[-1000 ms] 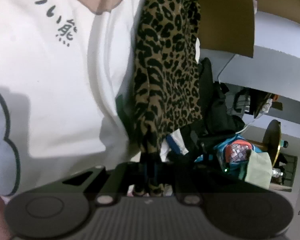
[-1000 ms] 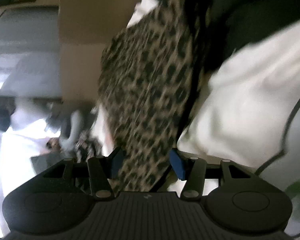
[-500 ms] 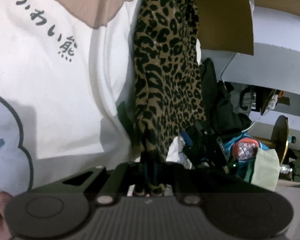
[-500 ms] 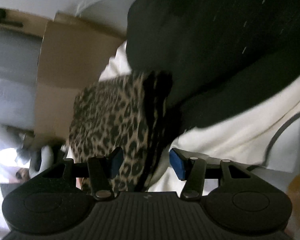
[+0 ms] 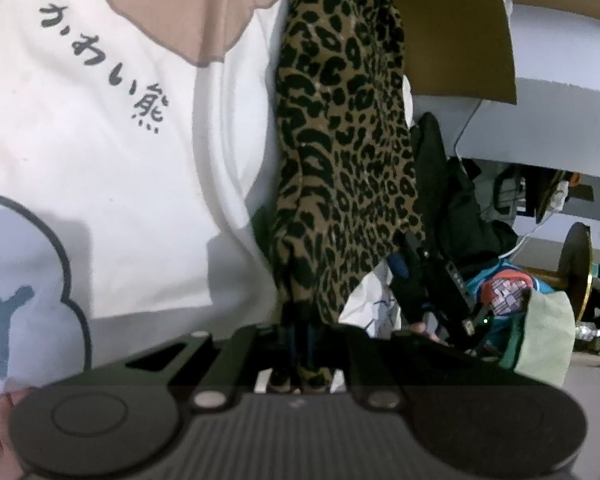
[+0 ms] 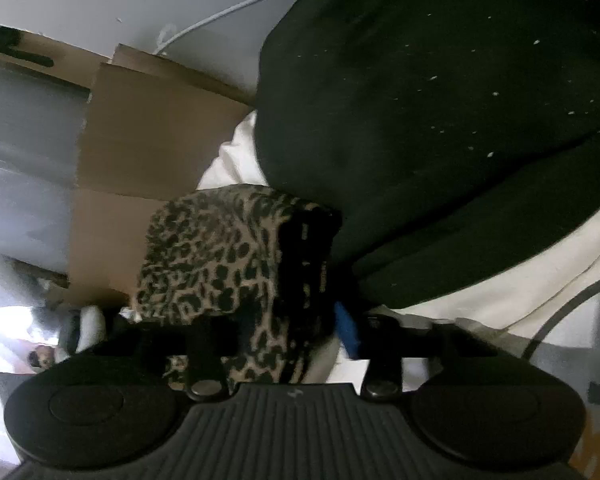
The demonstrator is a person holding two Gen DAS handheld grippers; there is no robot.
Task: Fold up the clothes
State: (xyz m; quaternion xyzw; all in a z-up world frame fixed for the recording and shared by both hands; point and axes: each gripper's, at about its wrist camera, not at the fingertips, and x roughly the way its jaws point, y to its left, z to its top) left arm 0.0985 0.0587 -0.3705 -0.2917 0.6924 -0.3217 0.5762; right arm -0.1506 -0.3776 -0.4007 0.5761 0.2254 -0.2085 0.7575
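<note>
The left tool (image 5: pixel 300 336) is pinching the leopard-print garment (image 5: pixel 340 140) tight between its closed fingers, right at a bunched edge, and the cloth is stretching away from it up the middle of the left wrist view. Just left of it the person's white printed shirt (image 5: pixel 100 140) is filling most of that view, and a cardboard box (image 5: pixel 452 40) is sitting at the far right. The right tool (image 6: pixel 300 332) is showing up there too, near the right edge of the garment. In the right wrist view the same garment (image 6: pixel 220 256) is lying between that tool's fingers — the blue pad (image 6: pixel 348 332) on the right is standing a bit off the cloth, so the tool looks released rather than clamped, though it's blurry and dark in there. A black sleeve or dark cloth (image 6: pixel 440 120) is looming over the far right, with the cardboard (image 6: pixel 152 140) off to the left.
</note>
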